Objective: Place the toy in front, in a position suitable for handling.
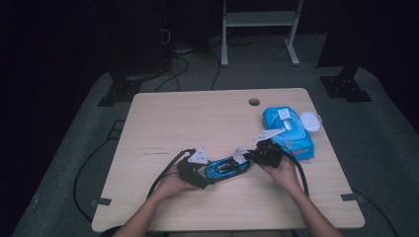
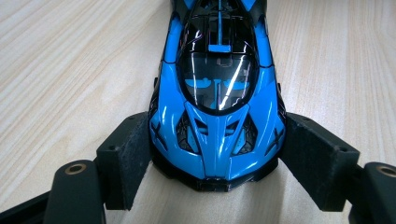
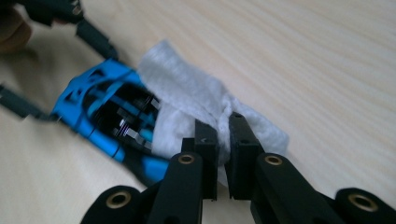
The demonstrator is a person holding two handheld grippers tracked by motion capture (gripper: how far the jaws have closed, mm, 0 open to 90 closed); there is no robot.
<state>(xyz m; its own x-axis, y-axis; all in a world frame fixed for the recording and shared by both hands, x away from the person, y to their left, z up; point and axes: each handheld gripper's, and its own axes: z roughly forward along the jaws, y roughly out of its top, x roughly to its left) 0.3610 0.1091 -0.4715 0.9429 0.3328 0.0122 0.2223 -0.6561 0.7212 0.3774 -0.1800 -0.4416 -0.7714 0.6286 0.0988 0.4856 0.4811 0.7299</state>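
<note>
On the pale wooden surface (image 1: 197, 118) a blue and black toy car (image 1: 227, 168) lies near the front middle, between the person's two hands. The left hand-held gripper (image 1: 210, 175) has its jaws spread wide enough to take the car's nose, and in the left gripper view the pads (image 2: 123, 156) press against both front flanks of the toy car (image 2: 217, 107), clamping it in place. The right hand-held gripper (image 1: 249, 157) comes in from the other end with its jaws pressed nearly together on a white wipe (image 3: 201, 105), pinching a bunched fold of it; the wipe drapes against the tail of the toy car (image 3: 109, 119). Farther right on the surface sits a blue pack of wipes (image 1: 289, 131), its round white lid (image 1: 310, 120) flipped open to the side.
</note>
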